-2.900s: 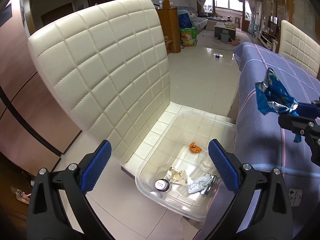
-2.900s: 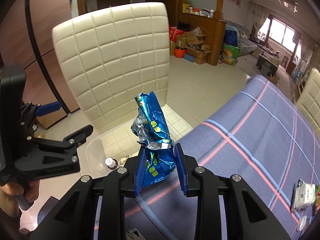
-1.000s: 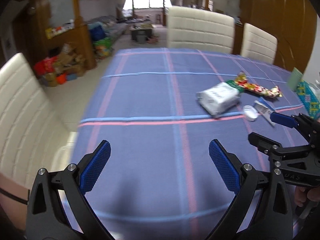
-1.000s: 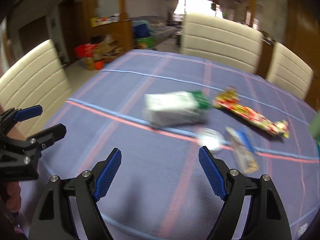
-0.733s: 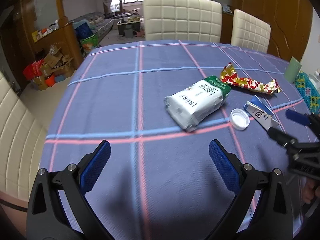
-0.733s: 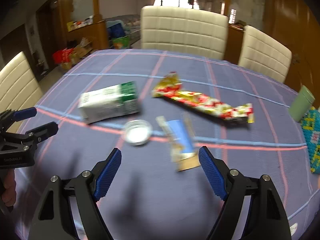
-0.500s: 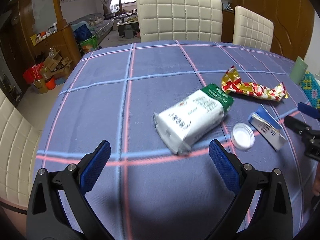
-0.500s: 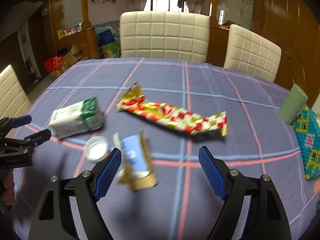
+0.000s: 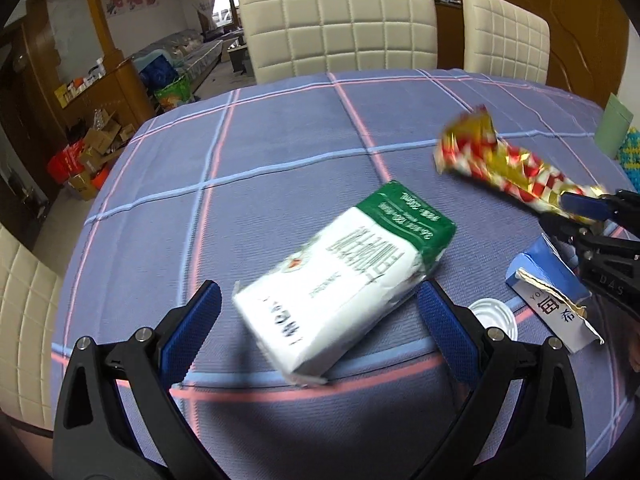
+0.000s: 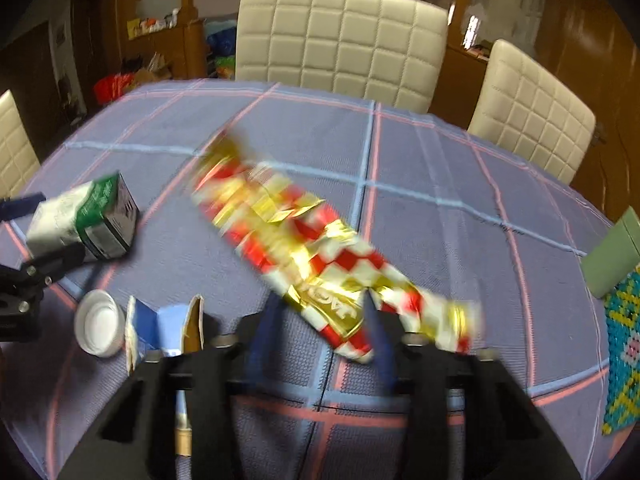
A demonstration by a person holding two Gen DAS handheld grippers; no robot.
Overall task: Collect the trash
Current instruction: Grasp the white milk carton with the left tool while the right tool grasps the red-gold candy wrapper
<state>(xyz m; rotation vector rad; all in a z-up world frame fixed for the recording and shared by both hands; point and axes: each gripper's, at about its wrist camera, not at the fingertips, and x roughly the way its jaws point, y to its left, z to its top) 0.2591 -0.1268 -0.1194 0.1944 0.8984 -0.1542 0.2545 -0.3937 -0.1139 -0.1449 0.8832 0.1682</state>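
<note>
A white and green carton (image 9: 344, 280) lies on the blue checked tablecloth (image 9: 256, 152), between the open fingers of my left gripper (image 9: 318, 326), which is empty. It also shows in the right wrist view (image 10: 82, 220). A red, gold and white wrapper (image 10: 304, 264) lies across the table, and its near part sits between the narrowed fingers of my right gripper (image 10: 322, 330). The view is blurred, and I cannot tell whether the pads touch it. In the left wrist view the wrapper (image 9: 504, 164) reaches the right gripper's tip (image 9: 580, 206).
A white lid (image 10: 98, 330) and a torn blue packet (image 10: 162, 328) lie at the near left of the right wrist view. A green cup (image 10: 614, 258) and a beaded mat (image 10: 626, 344) sit at the right. Cream chairs (image 10: 340, 36) stand behind the table.
Both grippers have swung from the bin by the chair to the table. The blue bag is gone from the right gripper. The left closed in on the carton; the right narrowed around the wrapper.
</note>
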